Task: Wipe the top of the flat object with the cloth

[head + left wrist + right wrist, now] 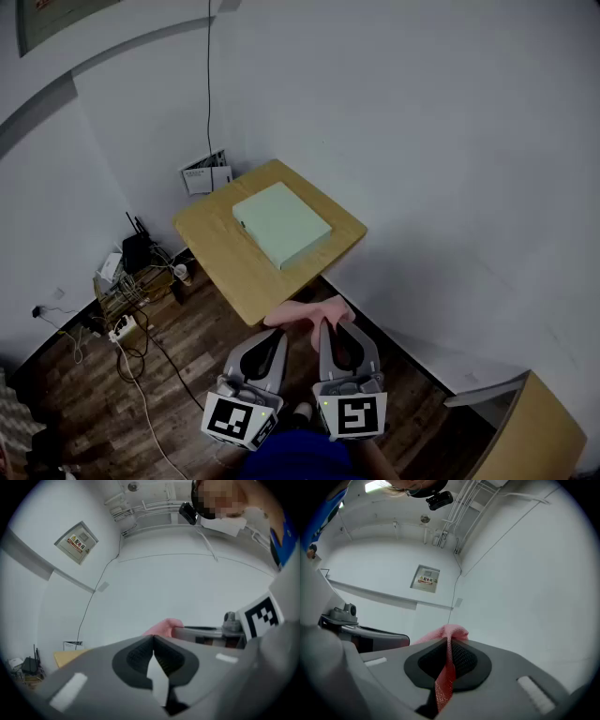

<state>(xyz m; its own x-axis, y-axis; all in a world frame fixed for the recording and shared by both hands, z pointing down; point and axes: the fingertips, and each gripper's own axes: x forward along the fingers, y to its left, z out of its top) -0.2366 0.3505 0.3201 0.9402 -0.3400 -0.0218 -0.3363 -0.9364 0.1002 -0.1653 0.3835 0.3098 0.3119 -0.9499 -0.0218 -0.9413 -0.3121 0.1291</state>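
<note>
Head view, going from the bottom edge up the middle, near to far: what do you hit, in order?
Side by side, the left gripper and right gripper → pink cloth held in the right one → wooden table → pale green flat box on it → booklet by the wall.

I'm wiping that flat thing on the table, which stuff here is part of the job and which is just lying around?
For the job: pink cloth, gripped in the right tongs; pale green flat object; wooden table beneath it.
Lying about: booklet by the wall; black router; power strip.
</note>
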